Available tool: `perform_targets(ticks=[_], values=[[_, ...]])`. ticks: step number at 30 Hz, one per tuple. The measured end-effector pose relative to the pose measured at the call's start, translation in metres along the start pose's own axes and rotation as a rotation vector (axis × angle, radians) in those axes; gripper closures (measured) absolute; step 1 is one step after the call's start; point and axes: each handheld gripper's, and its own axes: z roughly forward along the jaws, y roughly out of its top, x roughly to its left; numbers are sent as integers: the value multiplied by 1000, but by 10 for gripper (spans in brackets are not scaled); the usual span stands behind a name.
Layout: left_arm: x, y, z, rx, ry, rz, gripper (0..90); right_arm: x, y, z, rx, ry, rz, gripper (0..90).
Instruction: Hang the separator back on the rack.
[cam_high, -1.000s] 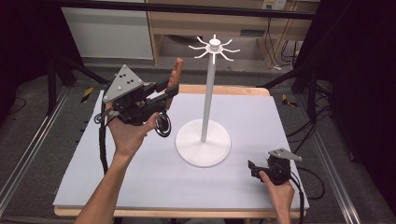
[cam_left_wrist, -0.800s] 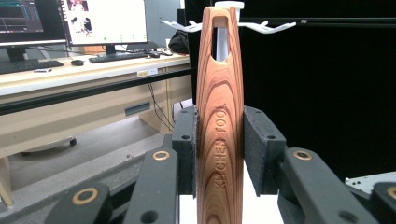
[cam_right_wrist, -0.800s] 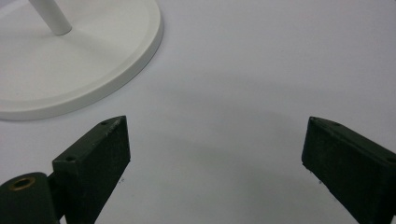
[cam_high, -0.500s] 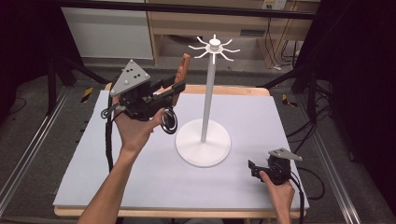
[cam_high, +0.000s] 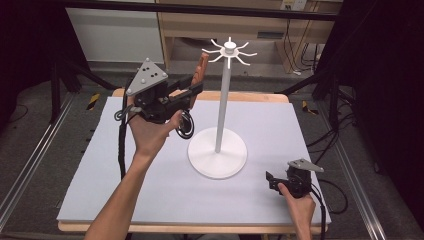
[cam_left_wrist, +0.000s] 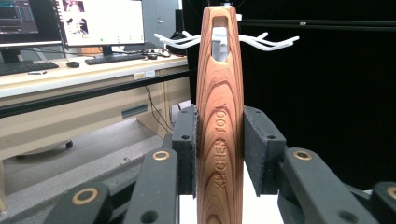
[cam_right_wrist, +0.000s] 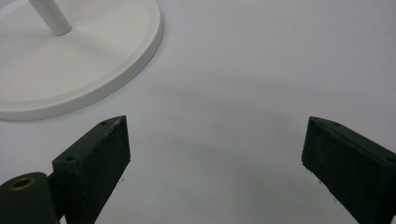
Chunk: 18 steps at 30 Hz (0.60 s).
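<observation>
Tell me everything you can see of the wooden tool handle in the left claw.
The reddish-brown wooden tool handle has bold wavy grain and tapers to a rounded top with a long hanging slot cut through it. "KITCHEN TOOL" is engraved lengthwise along its face. It stands upright between the black pads of the left claw, clamped on both sides, held in the air near the hooks of the white metal hanging stand. Its lower end is hidden.
</observation>
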Motion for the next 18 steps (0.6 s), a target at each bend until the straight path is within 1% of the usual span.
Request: perform_targets(ticks=[2, 3, 6, 18], values=[[0, 0, 1, 1, -1, -3, 674, 0, 0, 0, -1, 0, 1, 84], [1, 0, 3, 1, -8, -1, 674, 0, 0, 0, 0, 0, 0, 84], [0, 0, 4, 2, -3, 7, 674, 0, 0, 0, 2, 0, 3, 84], [-1, 0, 13, 10, -7, 3, 674, 0, 0, 0, 5, 3, -1, 84]])
